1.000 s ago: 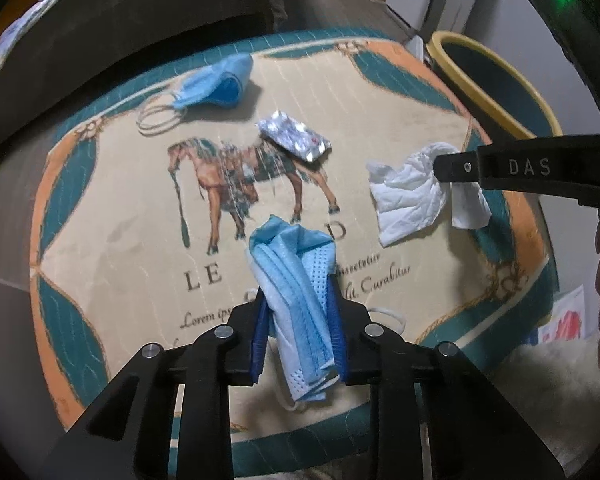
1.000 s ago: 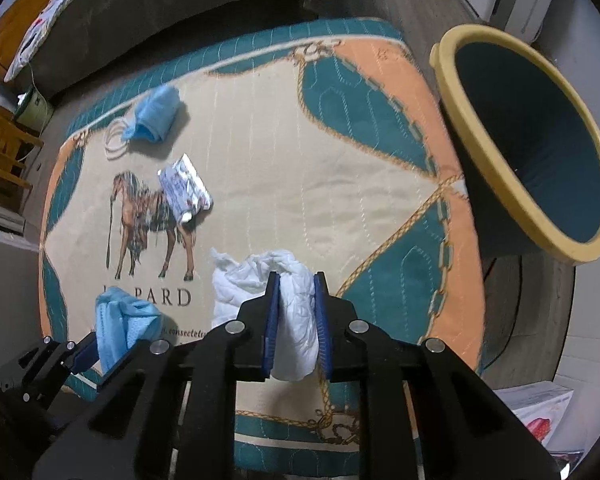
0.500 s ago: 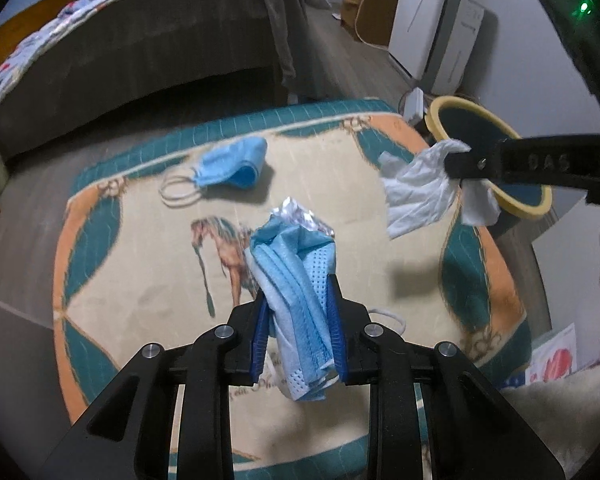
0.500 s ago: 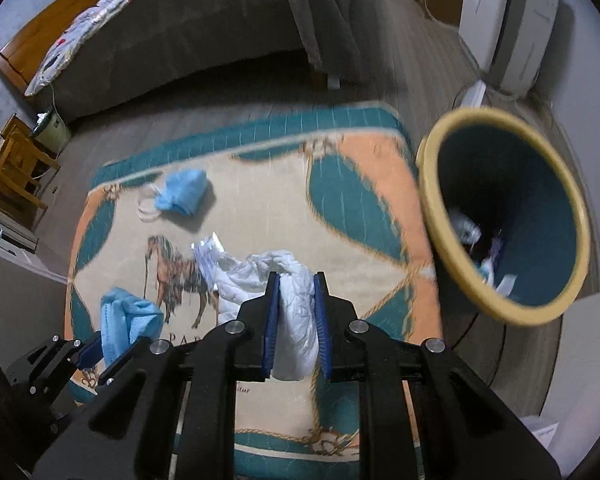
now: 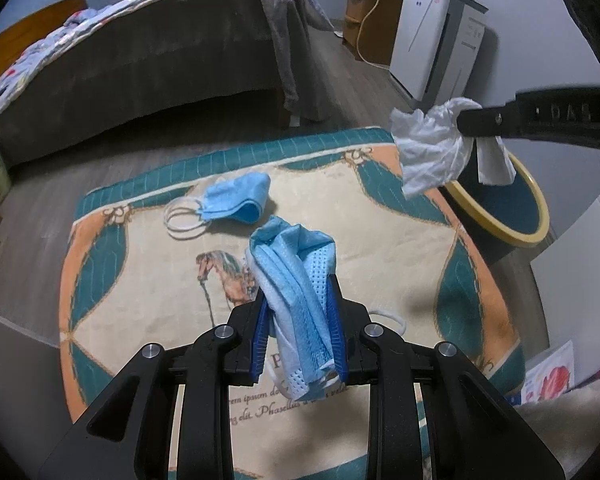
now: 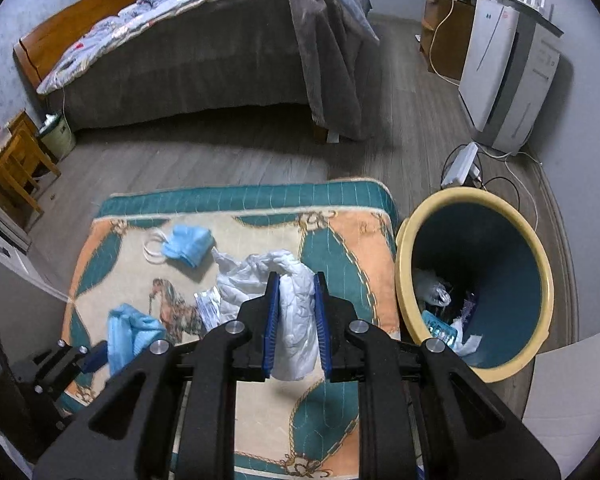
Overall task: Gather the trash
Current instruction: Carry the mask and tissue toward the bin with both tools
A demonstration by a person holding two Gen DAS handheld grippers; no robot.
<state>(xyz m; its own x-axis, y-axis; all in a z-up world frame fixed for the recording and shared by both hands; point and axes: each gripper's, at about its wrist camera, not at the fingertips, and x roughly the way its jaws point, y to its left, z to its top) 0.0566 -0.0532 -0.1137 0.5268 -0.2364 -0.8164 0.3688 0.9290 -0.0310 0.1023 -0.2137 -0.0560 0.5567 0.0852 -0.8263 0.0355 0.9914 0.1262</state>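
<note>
My left gripper (image 5: 298, 320) is shut on a crumpled blue face mask (image 5: 296, 276) and holds it above the horse-print rug (image 5: 148, 272). My right gripper (image 6: 296, 312) is shut on a crumpled white tissue (image 6: 296, 320), raised over the rug left of the yellow-rimmed teal bin (image 6: 540, 276). The tissue (image 5: 432, 148) and bin (image 5: 536, 216) also show in the left wrist view. A second blue mask (image 5: 236, 200) lies on the rug's far part. A silver blister pack (image 6: 208, 304) lies near the horse, partly hidden by the tissue.
The bin holds several pieces of trash (image 6: 444, 320). A bed with a grey skirt (image 6: 204, 64) stands beyond the rug. A white appliance (image 6: 508, 80) and a power strip with cables (image 6: 460, 164) are at the far right. A wooden stool (image 6: 12, 168) is at left.
Both grippers have lifted their loads off the rug and risen. The tissue has moved right toward the bin. The view now takes in the bed and room.
</note>
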